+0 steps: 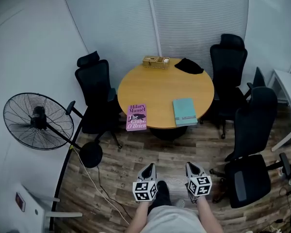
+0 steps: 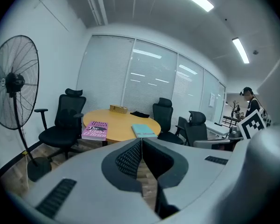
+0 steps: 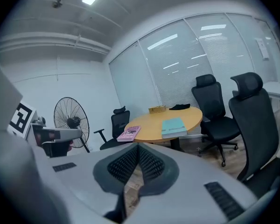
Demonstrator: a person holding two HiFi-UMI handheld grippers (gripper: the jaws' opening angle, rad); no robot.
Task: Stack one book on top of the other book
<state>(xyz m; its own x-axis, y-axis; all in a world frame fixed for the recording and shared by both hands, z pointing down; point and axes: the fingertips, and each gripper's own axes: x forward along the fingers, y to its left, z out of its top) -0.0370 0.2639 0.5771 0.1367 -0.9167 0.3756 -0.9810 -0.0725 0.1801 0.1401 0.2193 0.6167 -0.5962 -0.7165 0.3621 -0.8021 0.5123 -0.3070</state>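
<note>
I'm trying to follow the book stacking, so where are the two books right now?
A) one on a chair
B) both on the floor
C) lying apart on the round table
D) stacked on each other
C: the pink book and the teal book lie flat near the front edge of the round table, with bare wood between them.

The small tan tray at the far rim of the round wooden table holds contents too small to tell, and the black soft item near it could be cloth or a cap. Cover print on the teal book is too small to read. The white desk is cut off by the right edge, the person's forearms by the bottom edge.
</note>
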